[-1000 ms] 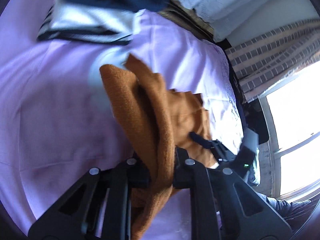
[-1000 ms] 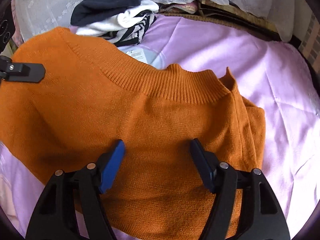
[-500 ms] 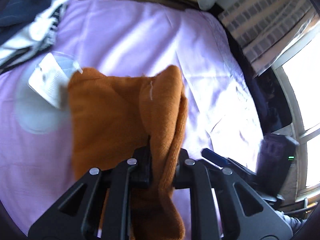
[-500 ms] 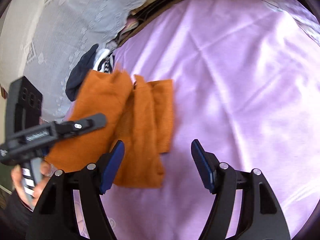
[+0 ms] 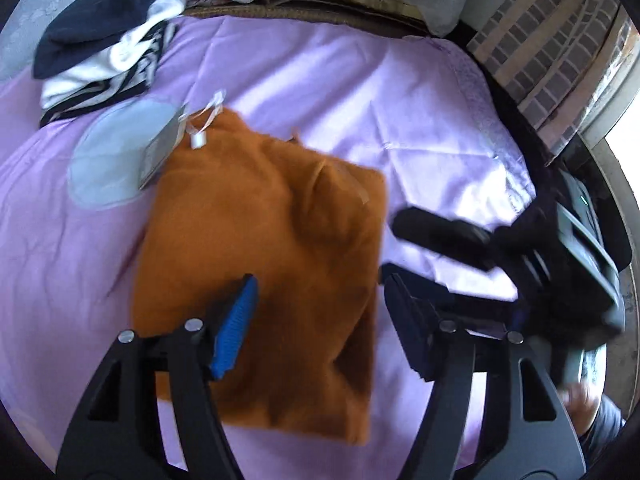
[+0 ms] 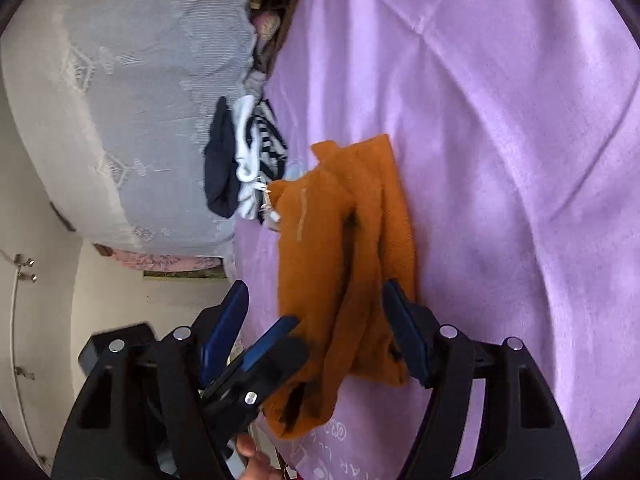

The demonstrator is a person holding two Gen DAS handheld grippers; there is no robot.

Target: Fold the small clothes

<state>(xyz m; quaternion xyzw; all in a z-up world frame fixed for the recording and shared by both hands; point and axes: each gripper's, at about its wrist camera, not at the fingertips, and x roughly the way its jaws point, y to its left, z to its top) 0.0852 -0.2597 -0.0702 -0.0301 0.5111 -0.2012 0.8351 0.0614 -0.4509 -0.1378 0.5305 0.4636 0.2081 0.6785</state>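
We see one orange sweater (image 5: 276, 248) folded flat on the purple sheet (image 5: 360, 92). Beyond the sweater lies one pile of dark and striped clothes (image 5: 104, 52), with one paper tag (image 5: 162, 148) at the sweater's far edge. Our left gripper (image 5: 320, 320) hovers over the sweater, jaws spread, empty. Our right gripper (image 6: 316, 316) is likewise spread wide beside the sweater.
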